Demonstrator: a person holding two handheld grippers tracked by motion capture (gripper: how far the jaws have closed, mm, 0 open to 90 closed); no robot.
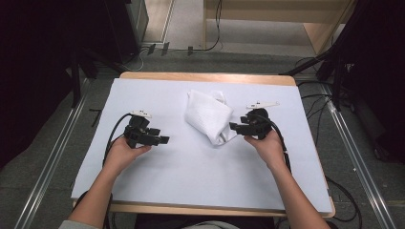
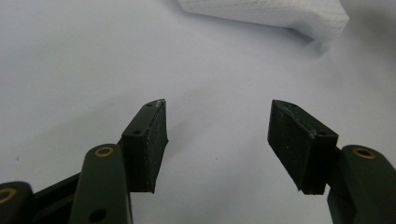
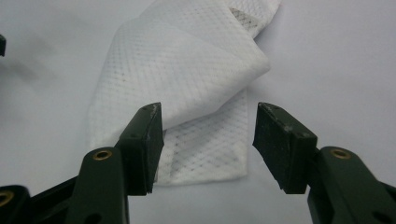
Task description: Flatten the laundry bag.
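A: So, where's the folded white mesh cloth (image 1: 208,116)?

B: Mid-table, nearer the far edge, by the right claw (image 1: 235,127), whose jaws gape wide and empty. The left claw (image 1: 162,140) is wide too.

A: Handling?

B: Probably light, limp and grippy; pinch its near corner.

White mesh-patterned cloth (image 3: 187,79), pale table sheet (image 1: 191,162), black jaws
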